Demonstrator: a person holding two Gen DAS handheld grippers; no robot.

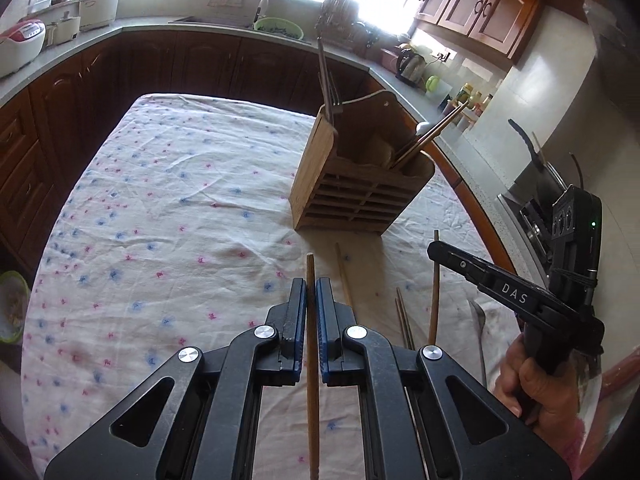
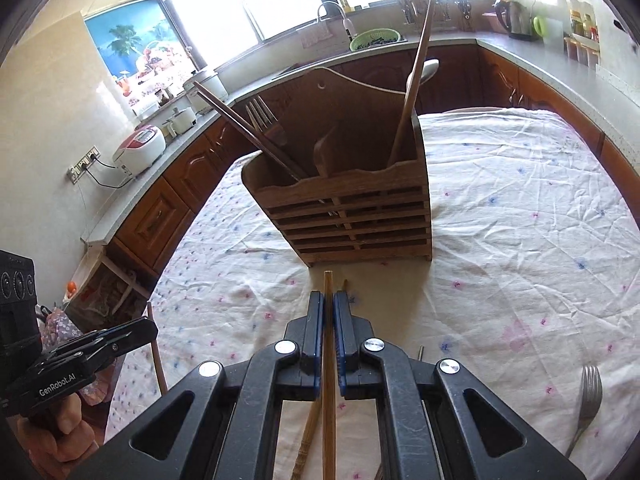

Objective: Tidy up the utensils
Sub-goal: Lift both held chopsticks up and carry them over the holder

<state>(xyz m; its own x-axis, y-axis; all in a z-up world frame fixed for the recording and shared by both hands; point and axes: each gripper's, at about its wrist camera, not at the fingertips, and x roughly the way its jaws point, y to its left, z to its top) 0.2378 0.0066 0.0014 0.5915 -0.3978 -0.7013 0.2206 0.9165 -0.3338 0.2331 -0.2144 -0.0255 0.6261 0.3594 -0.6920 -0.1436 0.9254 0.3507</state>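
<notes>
A wooden utensil holder (image 1: 360, 192) (image 2: 348, 216) stands on the flowered tablecloth (image 1: 160, 208). It holds a fork, dark chopsticks (image 2: 244, 132) and a wooden spoon (image 2: 412, 92). My left gripper (image 1: 311, 286) is shut on a wooden chopstick (image 1: 312, 360), a little in front of the holder. My right gripper (image 2: 329, 300) is shut on a light wooden chopstick (image 2: 329, 400), close before the holder's front. The right gripper also shows in the left wrist view (image 1: 440, 252). Loose chopsticks (image 1: 434, 288) and a spoon (image 1: 480, 320) lie on the cloth.
A metal fork (image 2: 586, 400) lies on the cloth at the right. Another chopstick (image 2: 308, 440) lies under my right gripper. Kitchen counters with a rice cooker (image 2: 140, 148), sink and kettle (image 1: 412, 64) ring the table. A stove (image 1: 536, 216) is at the right.
</notes>
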